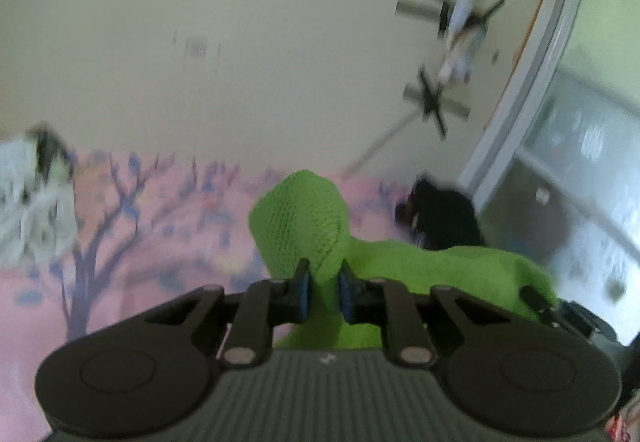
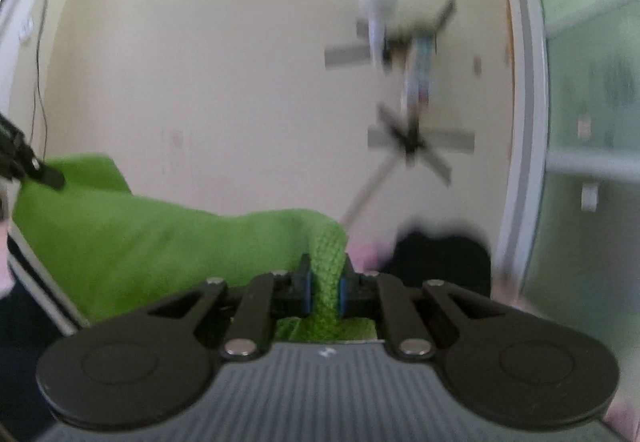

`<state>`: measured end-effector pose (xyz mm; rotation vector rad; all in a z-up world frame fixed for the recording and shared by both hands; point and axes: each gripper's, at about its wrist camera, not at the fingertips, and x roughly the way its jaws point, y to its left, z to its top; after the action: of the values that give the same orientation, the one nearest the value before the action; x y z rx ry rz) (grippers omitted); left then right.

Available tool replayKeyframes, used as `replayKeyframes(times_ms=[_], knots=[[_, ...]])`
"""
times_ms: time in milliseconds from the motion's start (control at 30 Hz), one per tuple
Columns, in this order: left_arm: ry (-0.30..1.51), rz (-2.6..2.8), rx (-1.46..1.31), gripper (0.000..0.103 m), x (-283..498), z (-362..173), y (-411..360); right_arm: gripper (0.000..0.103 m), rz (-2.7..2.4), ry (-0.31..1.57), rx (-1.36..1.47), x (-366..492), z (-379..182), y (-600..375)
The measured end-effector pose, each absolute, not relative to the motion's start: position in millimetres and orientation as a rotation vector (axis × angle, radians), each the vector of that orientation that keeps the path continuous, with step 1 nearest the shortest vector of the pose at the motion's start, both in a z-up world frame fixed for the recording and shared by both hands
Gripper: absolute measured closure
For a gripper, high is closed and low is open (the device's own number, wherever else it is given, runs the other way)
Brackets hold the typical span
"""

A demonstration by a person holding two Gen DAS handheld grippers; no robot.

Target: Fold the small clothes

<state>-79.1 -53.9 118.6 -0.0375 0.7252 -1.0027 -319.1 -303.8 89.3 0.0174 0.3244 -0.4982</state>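
- The bright green knitted cloth garment (image 1: pixel 298 217) hangs lifted above the pink bedsheet printed with purple trees (image 1: pixel 120 226), stretched between both tools.
- The left hand-held gripper (image 1: pixel 324 292) is clamped on one bunched edge of the green garment, its blue pads pressing the fabric.
- The right hand-held gripper (image 2: pixel 323 292) is clamped on another ribbed edge of the green garment (image 2: pixel 160 242).
- A black fabric heap (image 1: pixel 444 213) lies on the bedsheet just beyond the green garment, toward the grey door frame (image 1: pixel 532 81).
- A white and grey crumpled cloth (image 1: pixel 36 201) sits well apart from the green garment, at the bedsheet's far left.
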Motion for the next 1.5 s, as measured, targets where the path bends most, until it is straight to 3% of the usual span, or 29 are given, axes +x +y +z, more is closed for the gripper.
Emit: replayKeyframes(times_ms=[167, 300, 400, 467, 600, 733, 833, 1033, 1267, 1333, 1367, 1400, 1467, 1500], knots=[[0.915, -0.944, 0.045, 0.089, -82.2, 64.1, -66.8, 0.098, -0.466, 0.494, 0.183, -338.6, 38.5, -305.9], [0.977, -0.924, 0.063, 0.088, -77.9, 48.4, -72.7, 0.095, -0.444, 0.525, 0.323, -341.4, 19.2, -318.7], [0.965, -0.919, 0.062, 0.085, -76.9, 54.6, -70.0, 0.092, -0.438, 0.518, 0.374, -341.2, 16.9, -325.3], [0.936, -0.913, 0.068, 0.083, -77.0, 61.6, -68.0, 0.080, -0.438, 0.518, 0.379, -345.2, 15.6, -325.3], [0.867, -0.889, 0.073, 0.083, -75.8, 80.6, -61.8, 0.077, -0.428, 0.516, 0.406, -350.3, 17.1, -333.3], [0.738, -0.816, 0.144, 0.084, -77.7, 108.8, -57.5, 0.056, -0.402, 0.518, 0.419, -356.3, 20.1, -339.8], [0.698, -0.812, 0.182, 0.079, -72.3, 123.3, -61.0, 0.053, -0.390, 0.489, 0.429, -362.2, 28.0, -346.9], [0.666, -0.915, 0.312, 0.049, -55.7, 119.3, -107.3, 0.048, -0.338, 0.435, 0.440, -350.3, 47.6, -361.4], [0.756, -1.040, 0.498, 0.014, -52.3, 79.4, -146.0, 0.045, -0.235, 0.487, 0.410, -311.1, 46.4, -366.4], [0.817, -1.062, 0.497, 0.018, -50.5, 70.2, -144.1, 0.046, -0.181, 0.525, 0.427, -295.9, 42.2, -368.4], [0.831, -1.068, 0.506, 0.033, -52.8, 67.5, -142.8, 0.051, -0.140, 0.550, 0.437, -288.9, 40.2, -367.3], [0.819, -1.068, 0.530, 0.049, -59.8, 66.8, -140.1, 0.049, -0.095, 0.578, 0.440, -282.8, 38.6, -364.8], [0.779, -1.079, 0.558, 0.065, -72.9, 71.6, -130.9, 0.048, -0.022, 0.595, 0.399, -277.0, 41.1, -353.4], [0.751, -1.093, 0.555, 0.065, -81.1, 77.2, -123.6, 0.048, 0.002, 0.574, 0.368, -279.7, 44.6, -347.5]])
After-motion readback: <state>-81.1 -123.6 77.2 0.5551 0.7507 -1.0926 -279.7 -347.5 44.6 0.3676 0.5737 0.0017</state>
